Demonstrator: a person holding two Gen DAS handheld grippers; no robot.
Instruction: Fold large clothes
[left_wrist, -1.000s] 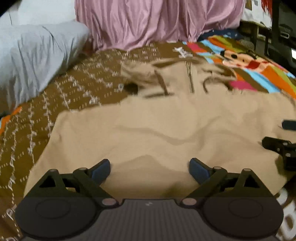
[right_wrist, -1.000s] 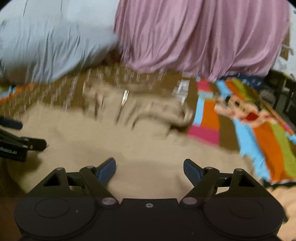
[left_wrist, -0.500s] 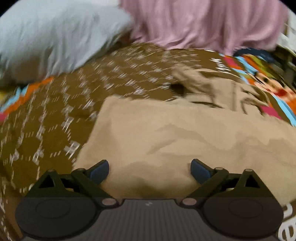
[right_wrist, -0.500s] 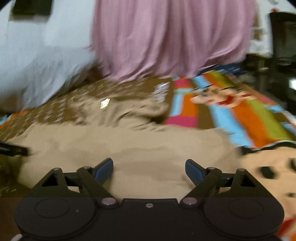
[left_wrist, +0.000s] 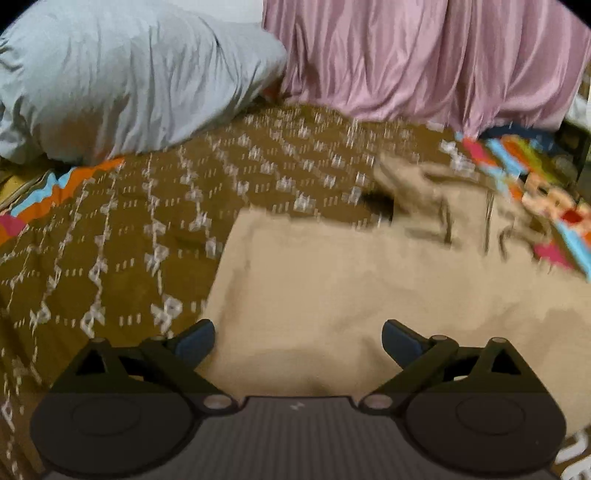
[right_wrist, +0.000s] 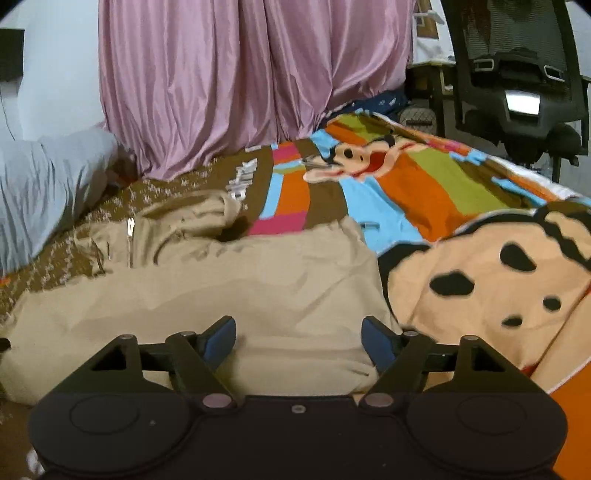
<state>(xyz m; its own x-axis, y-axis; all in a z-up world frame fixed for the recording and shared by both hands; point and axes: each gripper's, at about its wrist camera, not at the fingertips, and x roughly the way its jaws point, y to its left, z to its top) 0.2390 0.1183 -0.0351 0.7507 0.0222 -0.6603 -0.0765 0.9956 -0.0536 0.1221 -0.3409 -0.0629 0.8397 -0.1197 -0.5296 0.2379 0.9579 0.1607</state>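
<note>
A tan zip hoodie (left_wrist: 351, 280) lies flat on the bed, hood and zipper at its far end; it also shows in the right wrist view (right_wrist: 229, 291). My left gripper (left_wrist: 298, 341) is open and empty, low over the hoodie's near left part, its left finger by the cloth's left edge. My right gripper (right_wrist: 298, 339) is open and empty, low over the hoodie's near right part, close to its right edge. Neither gripper holds cloth.
The bed has a brown patterned and bright striped cartoon blanket (right_wrist: 480, 266). A grey pillow (left_wrist: 122, 81) lies at the far left. A pink curtain (right_wrist: 229, 81) hangs behind the bed. A black office chair (right_wrist: 517, 77) stands at the far right.
My left gripper has swung left toward the hoodie's left edge. My right gripper has swung right toward its right edge, and its jaws have narrowed slightly. The hoodie has not moved.
</note>
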